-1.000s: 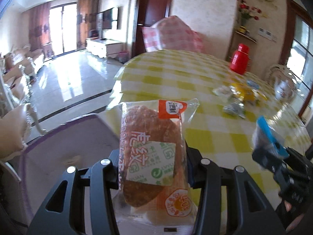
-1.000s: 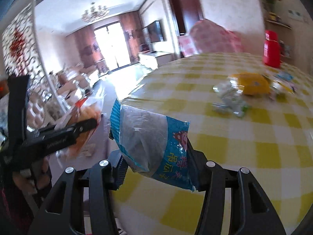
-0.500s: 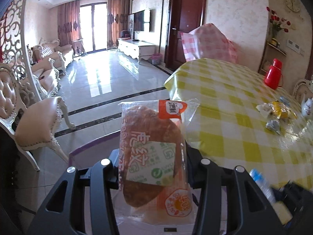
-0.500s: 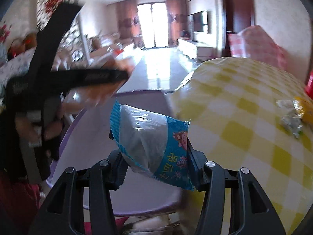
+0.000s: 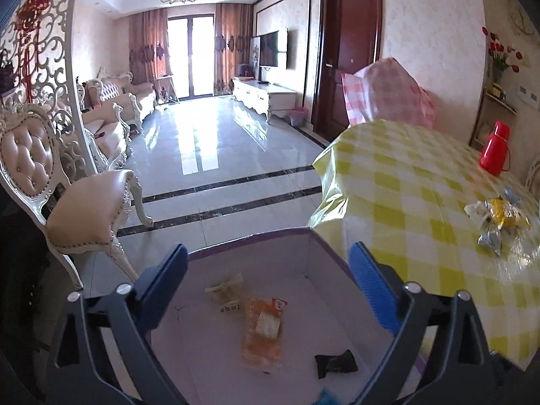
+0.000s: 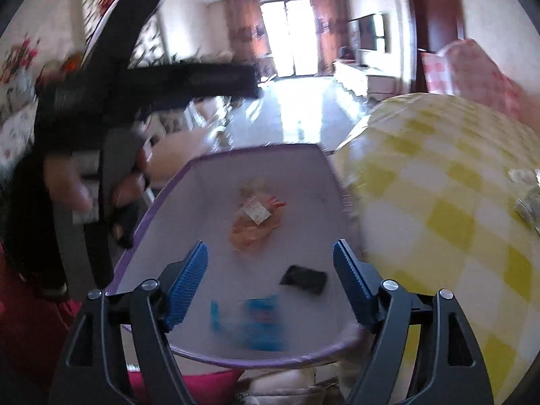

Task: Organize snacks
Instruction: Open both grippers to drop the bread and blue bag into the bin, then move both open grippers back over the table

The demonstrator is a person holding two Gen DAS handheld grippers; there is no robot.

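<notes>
A white box with a purple rim (image 5: 256,234) (image 6: 158,199) stands beside the table. In it lie an orange bread packet (image 5: 263,329) (image 6: 254,224), a small pale packet (image 5: 226,292), a black packet (image 5: 335,362) (image 6: 303,278) and a blue packet (image 6: 256,324), blurred. My left gripper (image 5: 268,280) is open and empty above the box; it also shows in the right wrist view (image 6: 189,81). My right gripper (image 6: 270,275) is open and empty above the box's near end.
A round table with a yellow checked cloth (image 5: 405,182) (image 6: 438,175) stands to the right, with several loose snack packets (image 5: 496,217) and a red thermos (image 5: 495,148). A padded chair (image 5: 77,202) stands left. Tiled floor lies beyond.
Both grippers have opened. The orange bread packet has left my left gripper and the blue packet my right; both now lie in the box. Both views swung from the table to the box.
</notes>
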